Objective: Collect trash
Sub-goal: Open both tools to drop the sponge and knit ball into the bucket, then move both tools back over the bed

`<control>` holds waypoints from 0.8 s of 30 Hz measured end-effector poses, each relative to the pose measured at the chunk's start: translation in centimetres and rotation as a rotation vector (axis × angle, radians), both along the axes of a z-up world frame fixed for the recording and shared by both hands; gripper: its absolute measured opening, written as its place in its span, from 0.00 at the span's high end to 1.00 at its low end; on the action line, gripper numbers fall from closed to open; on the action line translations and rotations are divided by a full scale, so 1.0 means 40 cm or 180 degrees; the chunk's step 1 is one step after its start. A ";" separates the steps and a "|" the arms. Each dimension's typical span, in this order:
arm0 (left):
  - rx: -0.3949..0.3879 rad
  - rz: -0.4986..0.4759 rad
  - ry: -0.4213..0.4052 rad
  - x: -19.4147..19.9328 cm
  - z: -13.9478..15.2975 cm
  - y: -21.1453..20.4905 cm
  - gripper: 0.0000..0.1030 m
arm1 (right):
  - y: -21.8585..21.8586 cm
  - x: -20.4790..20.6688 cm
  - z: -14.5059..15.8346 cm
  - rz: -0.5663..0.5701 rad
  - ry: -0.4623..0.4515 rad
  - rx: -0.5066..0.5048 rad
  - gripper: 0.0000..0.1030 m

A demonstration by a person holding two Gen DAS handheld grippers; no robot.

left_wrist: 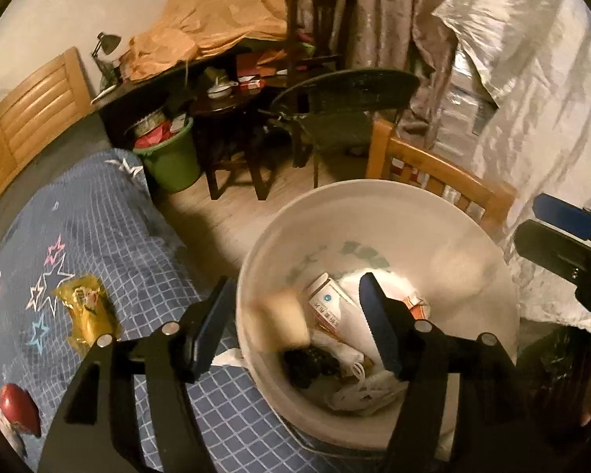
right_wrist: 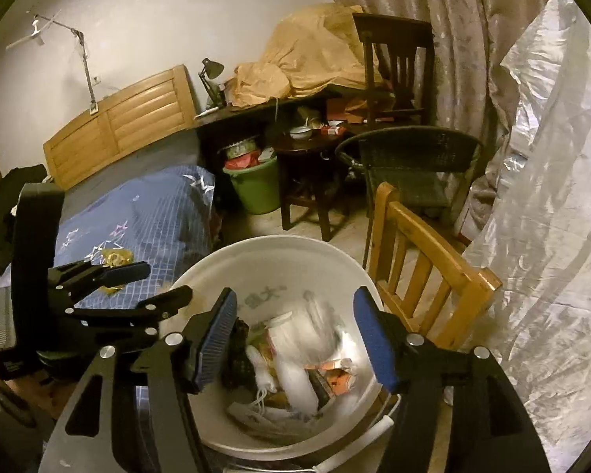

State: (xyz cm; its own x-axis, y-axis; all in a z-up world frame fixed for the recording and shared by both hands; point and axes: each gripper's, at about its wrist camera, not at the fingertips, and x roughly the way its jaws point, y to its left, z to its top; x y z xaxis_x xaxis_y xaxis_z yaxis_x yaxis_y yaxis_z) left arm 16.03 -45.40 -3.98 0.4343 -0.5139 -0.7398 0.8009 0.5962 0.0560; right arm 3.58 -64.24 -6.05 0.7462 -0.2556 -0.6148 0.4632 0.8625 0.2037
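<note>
left gripper (left_wrist: 295, 319): jaws apart, empty, over white bin (left_wrist: 472, 236); blurred tan item (left_wrist: 285, 325) between its jaws. right gripper (right_wrist: 297, 335): jaws apart, empty, above bin's trash (right_wrist: 295, 378). yellow wrapper (left_wrist: 84, 311) on blue bedspread (left_wrist: 138, 244), left of left jaws.

Smooth white plastic bucket (left_wrist: 433, 213), glossy yellow wrapper (left_wrist: 84, 311), checked cloth quilt (left_wrist: 110, 228), varnished wooden chair (right_wrist: 433, 268), shiny crinkled sheet (right_wrist: 551, 197).
</note>
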 end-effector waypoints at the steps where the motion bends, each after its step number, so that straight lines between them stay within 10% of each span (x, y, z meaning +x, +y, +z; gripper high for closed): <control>1: -0.0006 0.0015 0.0010 0.004 0.000 0.002 0.39 | 0.001 0.000 0.000 -0.0003 -0.0006 -0.0009 0.39; 13: -0.0178 0.0252 -0.0078 0.012 0.009 0.074 0.37 | 0.028 -0.004 -0.003 -0.0006 -0.0081 -0.0012 0.39; 24: -0.0368 0.1240 -0.0690 0.013 0.009 0.461 0.24 | 0.283 -0.060 0.050 0.0120 -0.1245 -0.0611 0.25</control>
